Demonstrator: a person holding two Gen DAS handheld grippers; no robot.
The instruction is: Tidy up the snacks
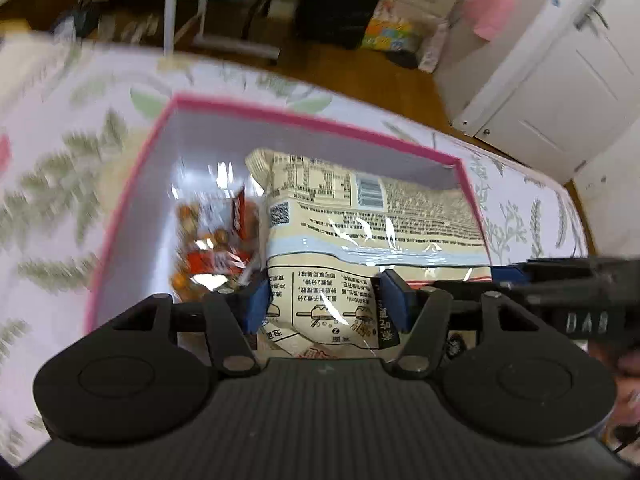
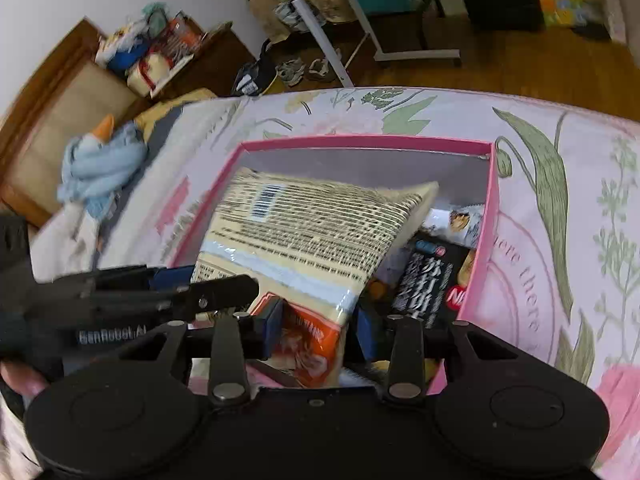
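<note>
Far left of the left wrist frame is just the leafy bedspread (image 1: 52,168), blurred; moving toward the middle there's the pink box (image 1: 132,184) sitting on the bed, with a red snack bag (image 1: 212,248) already lying in its lower-left part; right of that the big cream noodle pack (image 1: 360,216) fills most of the box's middle. The left gripper (image 1: 326,300) sits bottom centre with its blue fingers (image 1: 256,304) either side of the pack's near edge; whether they're pinching it or just flanking it, I can't tell.

Over in the right wrist frame, the same pack lies tilted across the box; the right gripper (image 2: 320,326) at bottom centre looks clamped on its orange corner. Further right, a black cracker packet (image 2: 428,284) and a small white snack pouch (image 2: 460,220) are tucked against the box's right wall.

So I'd say it's well along: several snacks are boxed; the noodle pack looks about to be let go; can't see any snacks left outside.
</note>
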